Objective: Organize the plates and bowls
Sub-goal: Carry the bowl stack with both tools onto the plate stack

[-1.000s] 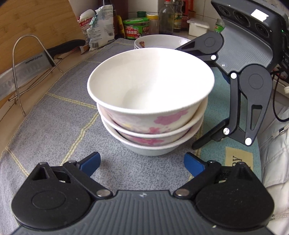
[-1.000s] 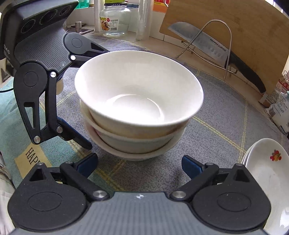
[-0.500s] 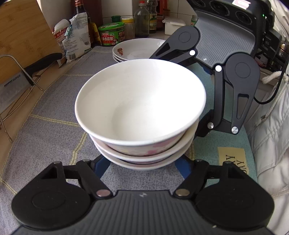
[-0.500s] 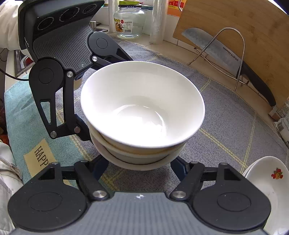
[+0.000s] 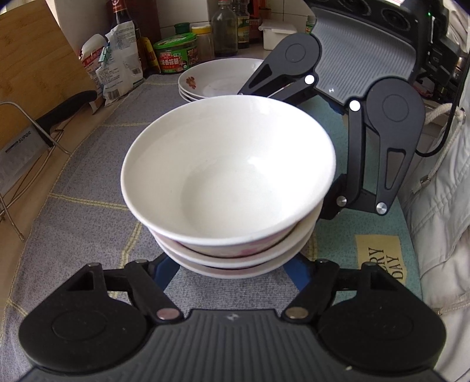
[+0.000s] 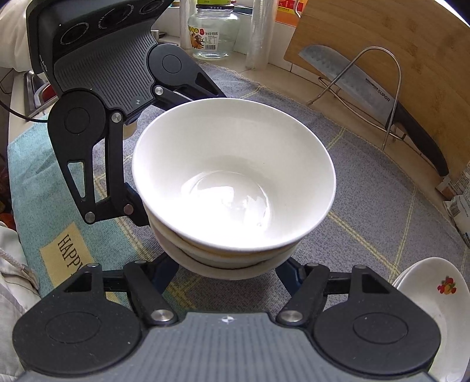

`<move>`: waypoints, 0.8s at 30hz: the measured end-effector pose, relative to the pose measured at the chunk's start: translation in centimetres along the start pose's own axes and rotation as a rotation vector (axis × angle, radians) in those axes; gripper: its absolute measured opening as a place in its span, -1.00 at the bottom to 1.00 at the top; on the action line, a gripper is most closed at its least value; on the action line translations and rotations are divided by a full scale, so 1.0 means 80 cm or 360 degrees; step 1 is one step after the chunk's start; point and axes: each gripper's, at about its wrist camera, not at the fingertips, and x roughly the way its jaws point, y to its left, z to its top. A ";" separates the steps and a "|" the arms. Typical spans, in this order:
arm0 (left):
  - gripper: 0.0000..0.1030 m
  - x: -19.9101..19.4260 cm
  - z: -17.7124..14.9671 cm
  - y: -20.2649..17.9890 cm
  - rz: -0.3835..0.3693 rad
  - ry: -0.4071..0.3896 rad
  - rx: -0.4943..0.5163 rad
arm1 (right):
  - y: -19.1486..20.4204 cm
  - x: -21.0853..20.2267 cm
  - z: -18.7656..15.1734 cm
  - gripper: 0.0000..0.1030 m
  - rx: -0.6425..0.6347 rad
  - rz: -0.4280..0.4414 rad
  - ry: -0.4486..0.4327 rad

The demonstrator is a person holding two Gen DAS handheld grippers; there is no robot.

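The left tool (image 5: 232, 271) is clamped on the bowl stack (image 5: 229, 176). Its blue fingers (image 5: 164, 271) reach under the bottom bowl, one on each side, and their tips are hidden by it. The right tool (image 6: 227, 273) grips the same stack from the opposite side in the same manner; its jaws have just been closing, with the stack's base between them. Each tool also appears across the stack in the other's view.

The stack consists of three nested white bowls and sits in the middle of the grey checked mat (image 5: 88, 182) on the table. Pink flower print shows on the lower bowls in the left wrist view only; in the right wrist view their sides look plain.

The left wrist view alone shows a stack of plates (image 5: 217, 76) behind the bowls, and beyond it a green tub (image 5: 176, 57), bottles (image 5: 224, 28) and a food packet (image 5: 113, 63). A pale jacket (image 5: 440, 205) fills its right edge.

The right wrist view alone shows a glass jar (image 6: 213, 32) at the rear. It shows the plates at its lower right corner, with a fruit print, well apart from the bowls.

Both views show the knife (image 6: 367, 91) leaning on a wire rack (image 6: 379, 73) against a cutting board (image 6: 396, 38), and the teal mat (image 6: 35, 176) with lettering beside the grey one.
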 end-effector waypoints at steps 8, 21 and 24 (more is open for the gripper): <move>0.48 -0.007 0.014 -0.001 0.0032 0.0005 0.0010 | -0.008 -0.017 -0.001 0.48 -0.0011 0.0004 -0.0022; 0.48 0.002 0.080 0.002 0.0081 -0.0008 0.0034 | -0.048 -0.065 -0.024 0.48 -0.0033 -0.0040 -0.0078; 0.48 0.012 0.098 -0.001 0.0078 -0.0009 0.0053 | -0.060 -0.077 -0.037 0.47 -0.0035 -0.0070 -0.0083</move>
